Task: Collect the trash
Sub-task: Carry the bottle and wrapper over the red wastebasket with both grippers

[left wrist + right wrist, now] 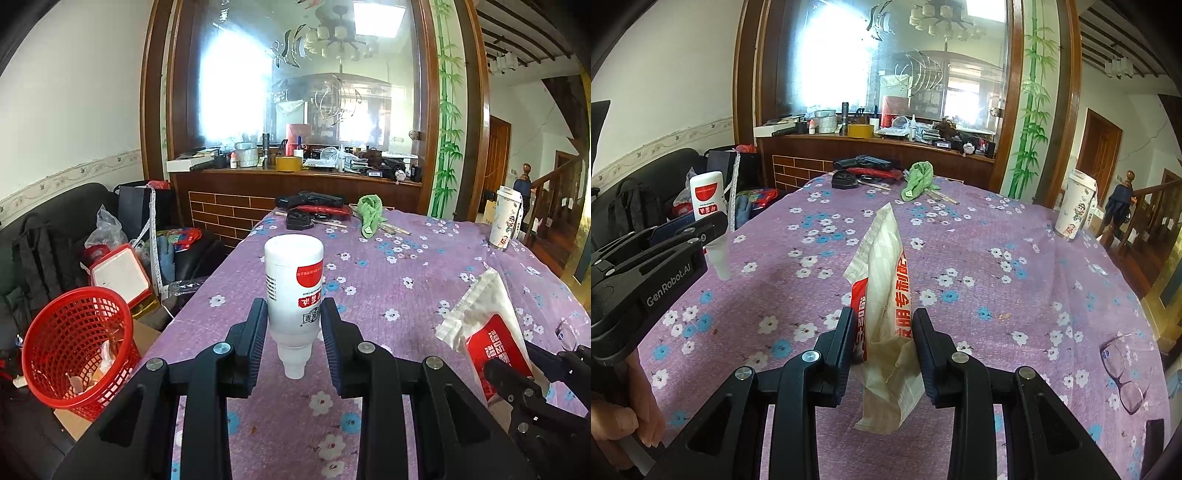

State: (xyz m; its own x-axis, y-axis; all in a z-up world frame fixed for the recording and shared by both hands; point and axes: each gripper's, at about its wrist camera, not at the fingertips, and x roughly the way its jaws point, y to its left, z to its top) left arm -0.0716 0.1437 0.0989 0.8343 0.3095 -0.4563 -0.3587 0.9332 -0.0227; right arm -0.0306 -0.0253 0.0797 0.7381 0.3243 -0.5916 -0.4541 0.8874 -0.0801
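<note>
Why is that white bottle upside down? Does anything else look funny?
The white bottle is held upside down in the left gripper, neck pointing down. The right gripper pinches a crumpled paper bag. Eyeglasses lie near the table's edge.

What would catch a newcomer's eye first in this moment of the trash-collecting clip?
The white bottle with a red label, held neck-down in the left gripper above the purple flowered tablecloth. Next, the crumpled red-and-white wrapper pinched in the right gripper. Off the table's left edge sits a red mesh basket with scraps inside.
</note>
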